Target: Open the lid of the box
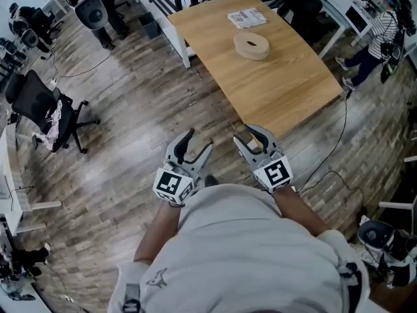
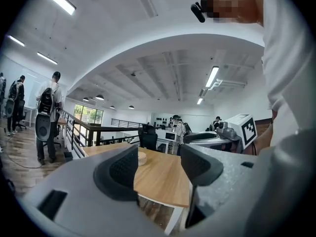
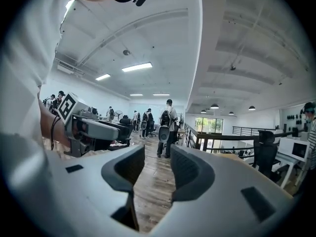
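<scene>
Wooden table: bears the round tan box toward its far end.
Left gripper: released, jaws apart, over the floor short of the table.
Right gripper: released, jaws apart, just beside the left.

The box is round, low and pale tan, with its lid seated flat on top. It stands upright toward the far half of the wooden table.

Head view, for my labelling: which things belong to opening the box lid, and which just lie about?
Job: round box; left gripper and right gripper, both open and empty.
Lying about: printed booklet on the table; office chair.
</scene>
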Demonstrator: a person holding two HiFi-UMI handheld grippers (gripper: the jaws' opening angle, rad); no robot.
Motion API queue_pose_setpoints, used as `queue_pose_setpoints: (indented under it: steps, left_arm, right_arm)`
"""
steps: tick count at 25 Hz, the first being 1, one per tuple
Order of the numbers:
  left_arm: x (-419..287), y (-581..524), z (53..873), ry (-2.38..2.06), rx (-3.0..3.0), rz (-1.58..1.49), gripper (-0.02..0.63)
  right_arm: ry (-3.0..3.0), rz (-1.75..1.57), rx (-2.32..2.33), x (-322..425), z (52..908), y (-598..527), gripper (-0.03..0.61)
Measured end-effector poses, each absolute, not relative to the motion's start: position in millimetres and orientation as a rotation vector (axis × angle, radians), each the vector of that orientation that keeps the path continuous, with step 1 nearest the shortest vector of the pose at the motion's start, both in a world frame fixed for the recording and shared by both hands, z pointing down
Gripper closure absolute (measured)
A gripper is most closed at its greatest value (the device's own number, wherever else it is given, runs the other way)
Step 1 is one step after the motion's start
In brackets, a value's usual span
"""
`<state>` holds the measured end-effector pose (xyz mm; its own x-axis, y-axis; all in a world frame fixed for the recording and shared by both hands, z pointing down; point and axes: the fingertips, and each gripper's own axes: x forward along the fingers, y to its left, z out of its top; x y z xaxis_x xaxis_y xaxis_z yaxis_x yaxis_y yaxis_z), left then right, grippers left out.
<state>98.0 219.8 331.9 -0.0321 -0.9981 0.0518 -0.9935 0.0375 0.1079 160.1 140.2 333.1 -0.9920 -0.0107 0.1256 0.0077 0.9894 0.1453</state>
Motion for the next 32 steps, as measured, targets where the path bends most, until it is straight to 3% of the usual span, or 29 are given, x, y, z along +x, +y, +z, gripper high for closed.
queue_pose_setpoints:
  steps: [18,32]
  left_arm:
    - [14,217,337,-2.179,2.108,-0.008,0.353]
    - [-39,101,339,-2.073,2.212,0.024,0.351]
  right_arm:
    - [-3.027,-0.163,-0.019,65,337,132,0.408]
    - [-3.011,-0.101,0.051,7,352,15,0.408]
